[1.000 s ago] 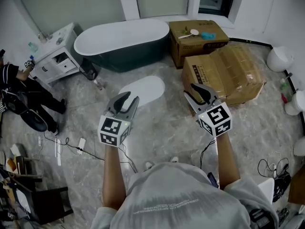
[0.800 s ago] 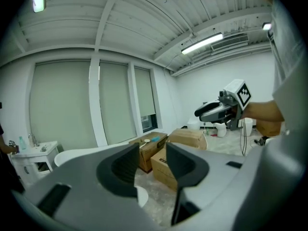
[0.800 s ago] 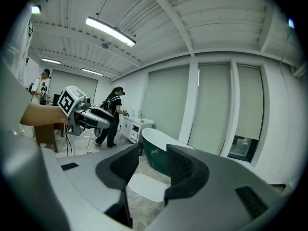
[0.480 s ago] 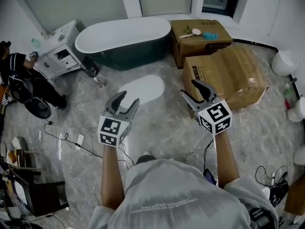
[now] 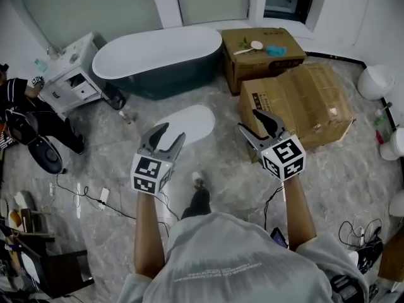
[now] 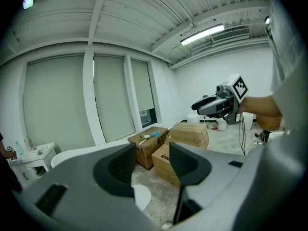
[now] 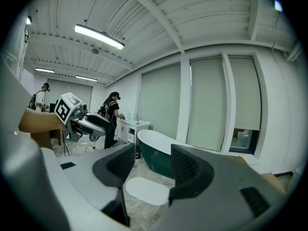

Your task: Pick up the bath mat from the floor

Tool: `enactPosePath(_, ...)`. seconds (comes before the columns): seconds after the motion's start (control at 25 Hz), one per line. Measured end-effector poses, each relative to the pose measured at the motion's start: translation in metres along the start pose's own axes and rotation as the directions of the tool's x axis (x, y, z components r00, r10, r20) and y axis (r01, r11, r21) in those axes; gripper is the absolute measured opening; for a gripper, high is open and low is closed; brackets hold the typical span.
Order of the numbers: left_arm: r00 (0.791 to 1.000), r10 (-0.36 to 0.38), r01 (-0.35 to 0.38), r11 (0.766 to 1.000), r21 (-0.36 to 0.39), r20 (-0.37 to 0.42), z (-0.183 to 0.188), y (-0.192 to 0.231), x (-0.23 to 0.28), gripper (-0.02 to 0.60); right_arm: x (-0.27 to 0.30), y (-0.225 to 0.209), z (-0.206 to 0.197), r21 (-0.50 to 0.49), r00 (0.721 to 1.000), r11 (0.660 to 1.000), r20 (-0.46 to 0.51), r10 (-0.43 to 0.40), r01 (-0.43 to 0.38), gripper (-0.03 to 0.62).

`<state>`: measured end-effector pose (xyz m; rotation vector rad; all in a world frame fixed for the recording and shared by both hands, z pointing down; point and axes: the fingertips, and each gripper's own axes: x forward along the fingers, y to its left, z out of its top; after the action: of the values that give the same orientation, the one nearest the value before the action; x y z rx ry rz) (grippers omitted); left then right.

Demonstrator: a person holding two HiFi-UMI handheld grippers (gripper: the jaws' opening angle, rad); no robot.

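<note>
The white oval bath mat (image 5: 187, 121) lies flat on the marbled floor in front of the dark green bathtub (image 5: 158, 59). Both grippers hang in the air well above the floor with nothing in them. My left gripper (image 5: 170, 134) is open, and its tips overlap the mat's near edge in the head view. My right gripper (image 5: 254, 124) is open too, to the right of the mat and in front of the cardboard boxes. The right gripper view frames the mat (image 7: 147, 190) between its open jaws (image 7: 153, 154). Only a sliver of the mat (image 6: 143, 197) shows below the left gripper (image 6: 151, 150).
Two cardboard boxes (image 5: 297, 103) stand right of the tub. A white cabinet (image 5: 71, 74) and a person in black (image 5: 28, 122) are at the left. Cables (image 5: 95, 194) trail over the floor. White fixtures (image 5: 372, 81) line the right wall. My own foot (image 5: 198, 180) is just behind the mat.
Both grippers' jaws have opened wider. My foot has stepped forward toward the mat and the view has shifted slightly. The person at the left has moved.
</note>
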<state>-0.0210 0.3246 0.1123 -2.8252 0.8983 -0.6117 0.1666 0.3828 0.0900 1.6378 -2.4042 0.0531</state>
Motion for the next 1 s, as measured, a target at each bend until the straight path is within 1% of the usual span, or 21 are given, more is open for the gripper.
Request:
enactPosePath(0.2,0.999,-0.025,0.025,1.0,-0.005,0.02,0.001,0.048,0.049,0.218,0.051,-0.032,0.002,-0.003,1.0,1.0,-0.019,-0.024,0.024,0.227)
enactPosePath(0.44,0.998,-0.057,0.057,0.998,-0.017,-0.003,-0.009,0.119,0.109,0.218,0.134,-0.064,0.013,0.008,0.998,1.0,-0.057,-0.024,0.025,0.227)
enactPosePath(0.6,0.998,-0.059,0.058,0.997,-0.056,-0.016,-0.021,0.171,0.142,0.218,0.193,-0.082,0.016,0.01,0.996,0.999,-0.084,-0.029,0.03,0.231)
enactPosePath(0.76,0.999,-0.016,0.012,0.993,-0.12,-0.033,-0.04,0.226,0.17,0.218,0.251,-0.097,0.014,0.015,0.991,1.0,-0.132,-0.017,0.019,0.235)
enactPosePath(0.88,0.998,-0.03,0.021,0.986,-0.165,-0.057,-0.06,0.251,0.186,0.218,0.286,-0.103,0.002,0.013,0.982,1.0,-0.19,0.002,0.001,0.238)
enactPosePath(1.0,0.994,-0.049,0.031,0.985,-0.173,-0.1,-0.079,0.27,0.202,0.218,0.315,-0.104,-0.008,0.013,0.972,1.0,-0.233,0.027,-0.025,0.242)
